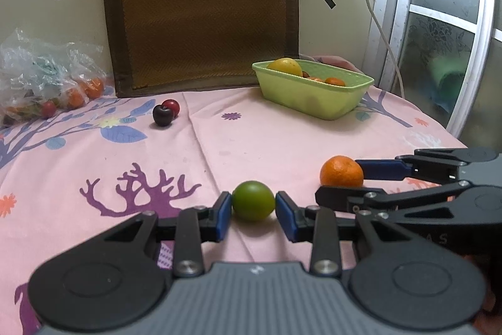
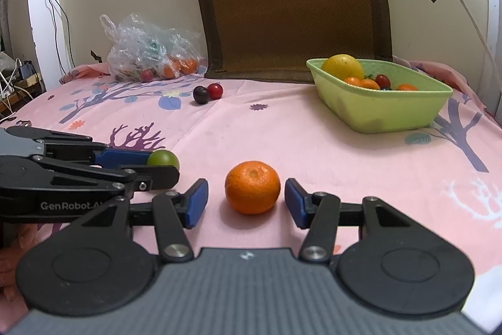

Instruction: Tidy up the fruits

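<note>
Right between the jaws of the left gripper (image 1: 253,211) sits a small, smooth green fruit (image 1: 253,204), the blue pads touching or all but touching its sides; whether they grip it I cannot tell. The right gripper (image 2: 246,203) has its jaws spread wide around a dimpled orange tangerine (image 2: 252,191), with gaps on both sides. Both fruits rest on the pink flowered bedsheet (image 2: 313,153). Beyond the jaws, to the right, a light green basket (image 2: 386,109) holds a big yellow fruit (image 2: 342,66), tangerines and a red fruit.

Orange (image 2: 252,187) between parted right tongs (image 2: 246,198)
</note>
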The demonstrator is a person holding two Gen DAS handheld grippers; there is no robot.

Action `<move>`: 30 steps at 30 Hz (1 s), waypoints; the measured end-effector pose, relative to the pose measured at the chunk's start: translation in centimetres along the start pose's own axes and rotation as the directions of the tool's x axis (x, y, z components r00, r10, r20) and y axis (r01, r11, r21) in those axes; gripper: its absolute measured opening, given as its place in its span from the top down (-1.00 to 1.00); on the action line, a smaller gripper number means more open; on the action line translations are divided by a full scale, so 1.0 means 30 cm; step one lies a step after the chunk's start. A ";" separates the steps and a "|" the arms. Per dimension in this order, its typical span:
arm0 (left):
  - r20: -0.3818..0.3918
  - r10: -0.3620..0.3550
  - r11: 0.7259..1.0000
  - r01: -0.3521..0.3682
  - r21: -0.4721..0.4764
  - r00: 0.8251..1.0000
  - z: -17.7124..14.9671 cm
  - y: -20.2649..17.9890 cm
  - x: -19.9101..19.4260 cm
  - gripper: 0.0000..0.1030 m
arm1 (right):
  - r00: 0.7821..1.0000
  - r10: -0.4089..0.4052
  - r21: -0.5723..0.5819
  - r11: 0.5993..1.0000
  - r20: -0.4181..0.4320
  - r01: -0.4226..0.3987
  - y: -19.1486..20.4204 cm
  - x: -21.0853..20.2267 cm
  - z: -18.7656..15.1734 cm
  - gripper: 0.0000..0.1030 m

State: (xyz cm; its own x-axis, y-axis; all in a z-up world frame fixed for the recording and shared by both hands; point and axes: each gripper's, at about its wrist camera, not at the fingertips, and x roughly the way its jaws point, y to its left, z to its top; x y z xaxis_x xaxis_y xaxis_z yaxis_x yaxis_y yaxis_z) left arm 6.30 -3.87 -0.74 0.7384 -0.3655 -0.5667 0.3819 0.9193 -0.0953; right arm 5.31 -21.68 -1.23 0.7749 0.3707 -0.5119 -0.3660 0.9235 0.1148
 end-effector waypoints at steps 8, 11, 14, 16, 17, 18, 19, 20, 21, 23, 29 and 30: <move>-0.003 0.004 1.000 -0.004 -0.001 1.000 -0.002 0.001 0.001 0.37 | 1.000 0.001 -0.001 1.000 -0.009 -0.001 -0.001 0.007 0.000 -0.10; -0.008 0.008 1.000 -0.008 -0.004 1.000 -0.002 -0.001 0.003 0.34 | 1.000 0.001 -0.001 1.000 -0.010 -0.001 -0.002 0.007 0.000 -0.10; -0.011 0.008 1.000 -0.008 -0.007 1.000 -0.001 0.002 0.004 0.34 | 1.000 0.002 -0.002 1.000 -0.011 -0.002 -0.003 0.008 -0.001 -0.10; -0.012 0.008 1.000 -0.008 -0.007 1.000 -0.001 0.003 0.004 0.33 | 1.000 0.003 -0.001 1.000 -0.011 -0.003 -0.003 0.008 -0.001 -0.10; -0.012 0.007 1.000 -0.007 -0.008 1.000 -0.001 0.003 0.004 0.33 | 1.000 0.003 0.000 1.000 -0.011 -0.003 -0.003 0.008 -0.002 -0.10; -0.012 0.007 1.000 -0.007 -0.009 1.000 -0.001 0.004 0.004 0.33 | 1.000 0.003 0.000 1.000 -0.011 -0.003 -0.003 0.009 -0.002 -0.10; -0.012 0.006 1.000 -0.007 -0.009 1.000 -0.001 0.004 0.004 0.33 | 1.000 0.003 0.000 1.000 -0.011 -0.003 -0.003 0.009 -0.002 -0.10; -0.012 0.007 1.000 -0.007 -0.009 1.000 -0.001 0.004 0.004 0.33 | 1.000 0.003 0.000 1.000 -0.011 -0.003 -0.003 0.010 -0.002 -0.10; -0.012 0.007 1.000 -0.007 -0.008 1.000 -0.001 0.004 0.004 0.33 | 1.000 0.003 0.000 1.000 -0.011 -0.003 -0.003 0.010 -0.002 -0.10; -0.012 0.007 1.000 -0.007 -0.009 1.000 -0.001 0.004 0.005 0.33 | 1.000 0.003 0.000 1.000 -0.011 -0.003 -0.003 0.010 -0.002 -0.10; -0.012 0.008 1.000 -0.008 -0.009 1.000 -0.002 0.004 0.006 0.33 | 1.000 0.005 0.001 1.000 -0.011 -0.005 -0.004 0.011 -0.002 -0.11; -0.012 0.008 1.000 -0.009 -0.009 1.000 -0.002 0.003 0.006 0.33 | 1.000 0.005 0.001 1.000 -0.011 -0.005 -0.004 0.011 -0.002 -0.10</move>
State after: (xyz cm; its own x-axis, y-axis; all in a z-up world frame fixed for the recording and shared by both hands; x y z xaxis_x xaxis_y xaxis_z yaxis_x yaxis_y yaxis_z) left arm 6.44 -3.83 -0.89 0.7349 -0.3560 -0.5772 0.3705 0.9237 -0.0979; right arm 5.57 -21.67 -1.47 0.7674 0.3738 -0.5209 -0.3689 0.9219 0.1181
